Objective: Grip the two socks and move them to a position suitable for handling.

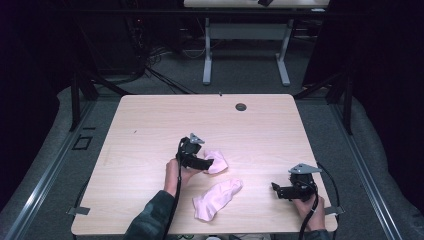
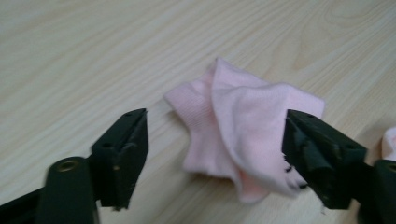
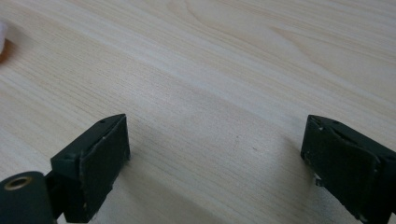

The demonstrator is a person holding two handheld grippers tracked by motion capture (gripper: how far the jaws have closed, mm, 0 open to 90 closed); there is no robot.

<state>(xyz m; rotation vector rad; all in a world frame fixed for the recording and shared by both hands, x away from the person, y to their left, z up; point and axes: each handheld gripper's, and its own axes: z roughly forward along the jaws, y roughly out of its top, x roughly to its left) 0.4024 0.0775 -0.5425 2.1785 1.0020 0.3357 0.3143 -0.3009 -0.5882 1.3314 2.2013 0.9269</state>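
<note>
A crumpled pink sock (image 1: 218, 161) lies near the middle of the wooden table (image 1: 150, 125). My left gripper (image 1: 210, 162) points right at it with its jaws spread. In the left gripper view the sock (image 2: 243, 135) lies between the jaws, its right edge brushing the right pad (image 2: 308, 149); the pads do not press on it. A second pink sock (image 1: 216, 199) lies flat nearer the front edge. My right gripper (image 1: 276, 189) rests at the front right, pointing left, open over bare wood (image 3: 215, 154).
A dark round grommet (image 1: 241, 106) sits at the table's far edge. Another table's white legs (image 1: 207, 55) stand on the floor beyond. A pale scrap (image 3: 2, 32) touches the right gripper view's left edge.
</note>
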